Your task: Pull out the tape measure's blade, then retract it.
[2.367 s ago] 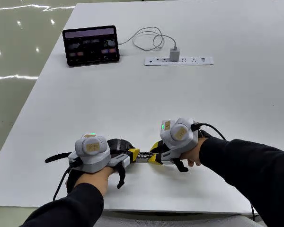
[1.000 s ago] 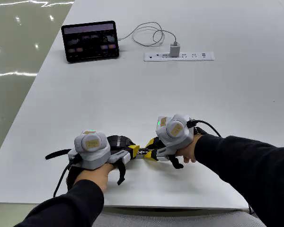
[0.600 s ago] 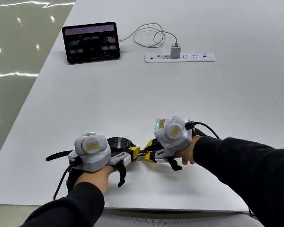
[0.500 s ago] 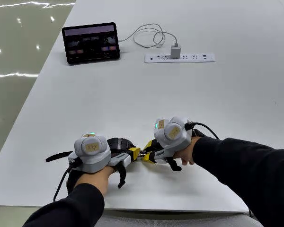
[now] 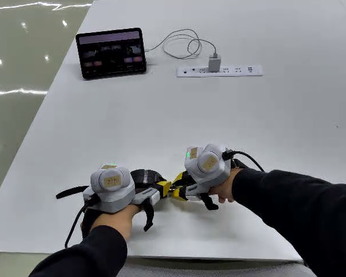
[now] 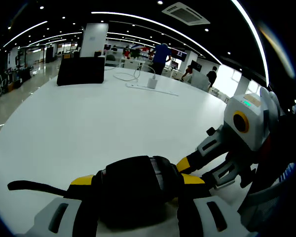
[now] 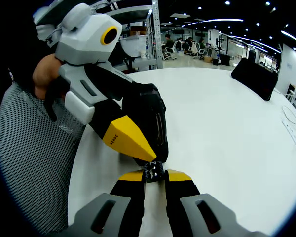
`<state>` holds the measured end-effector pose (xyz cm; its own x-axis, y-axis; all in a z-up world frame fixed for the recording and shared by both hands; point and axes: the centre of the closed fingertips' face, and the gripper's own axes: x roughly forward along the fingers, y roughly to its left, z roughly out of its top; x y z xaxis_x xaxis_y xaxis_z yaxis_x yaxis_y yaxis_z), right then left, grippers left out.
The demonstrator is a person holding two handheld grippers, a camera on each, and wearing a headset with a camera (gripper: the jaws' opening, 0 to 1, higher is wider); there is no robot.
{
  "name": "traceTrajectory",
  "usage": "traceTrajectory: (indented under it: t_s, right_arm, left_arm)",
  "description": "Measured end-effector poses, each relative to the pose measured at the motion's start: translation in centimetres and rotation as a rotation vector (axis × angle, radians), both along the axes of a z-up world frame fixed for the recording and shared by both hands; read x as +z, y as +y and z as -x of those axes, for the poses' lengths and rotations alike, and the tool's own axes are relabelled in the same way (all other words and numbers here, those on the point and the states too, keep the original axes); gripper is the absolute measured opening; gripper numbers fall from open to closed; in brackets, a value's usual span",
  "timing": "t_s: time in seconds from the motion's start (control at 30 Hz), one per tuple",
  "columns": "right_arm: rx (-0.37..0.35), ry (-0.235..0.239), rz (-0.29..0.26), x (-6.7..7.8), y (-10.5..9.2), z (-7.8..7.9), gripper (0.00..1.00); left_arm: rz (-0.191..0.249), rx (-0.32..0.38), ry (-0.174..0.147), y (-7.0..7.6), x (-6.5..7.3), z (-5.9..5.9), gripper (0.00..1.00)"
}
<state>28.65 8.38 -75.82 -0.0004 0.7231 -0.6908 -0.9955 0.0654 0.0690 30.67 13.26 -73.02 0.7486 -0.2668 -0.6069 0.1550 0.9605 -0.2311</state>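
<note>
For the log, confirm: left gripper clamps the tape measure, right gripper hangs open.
Wrong on the right gripper: it is shut on the blade, per the right gripper view. The left gripper does clamp the tape measure.

Broad bare table (image 5: 161, 115) ahead and right; tablet (image 5: 111, 53) and power strip (image 5: 236, 71) stand far back

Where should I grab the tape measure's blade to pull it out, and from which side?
Pinch the blade at its exposed tip, coming straight toward the case along the line the strip leaves it. The right gripper is shut there; the left gripper clamps the case.
</note>
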Motion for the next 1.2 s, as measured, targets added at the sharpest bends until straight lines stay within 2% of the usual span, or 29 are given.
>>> traceTrajectory:
  t_s: [1.2]
  right_arm:
    - [0.023,-0.002,0.022,-0.12,0.61,-0.03,0.11]
  left_arm:
    - [0.006,0.000,0.002,-0.03,0.03,0.09,0.61]
